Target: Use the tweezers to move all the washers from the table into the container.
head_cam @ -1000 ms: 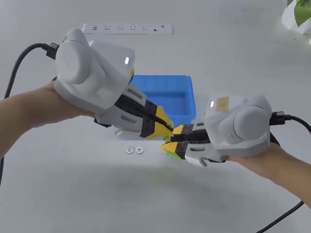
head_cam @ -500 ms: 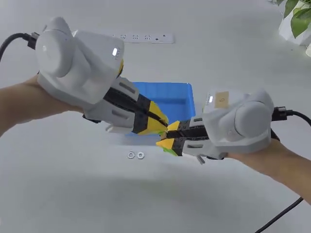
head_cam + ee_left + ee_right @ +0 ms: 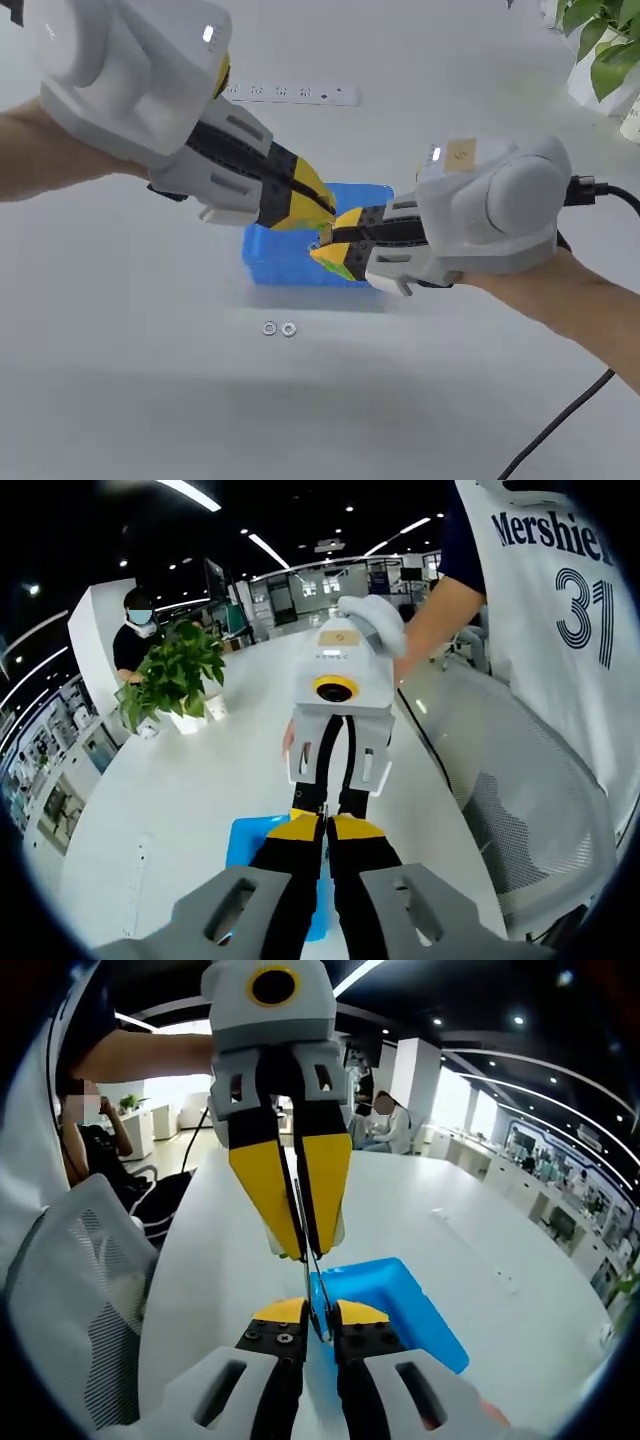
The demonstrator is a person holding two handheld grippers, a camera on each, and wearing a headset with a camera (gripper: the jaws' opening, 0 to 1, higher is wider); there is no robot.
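Two washers (image 3: 279, 328) near container (image 3: 266, 266) wall

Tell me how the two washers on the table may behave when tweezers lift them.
The washers lie flat on the smooth white table, so they probably slide when nudged. They look tiny and thin, likely light, hard to get under. The tweezers are slim, so grip may slip.

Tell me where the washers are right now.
In the head view, the two washers lie side by side on the white table, just outside the blue container, on its side nearest the person.
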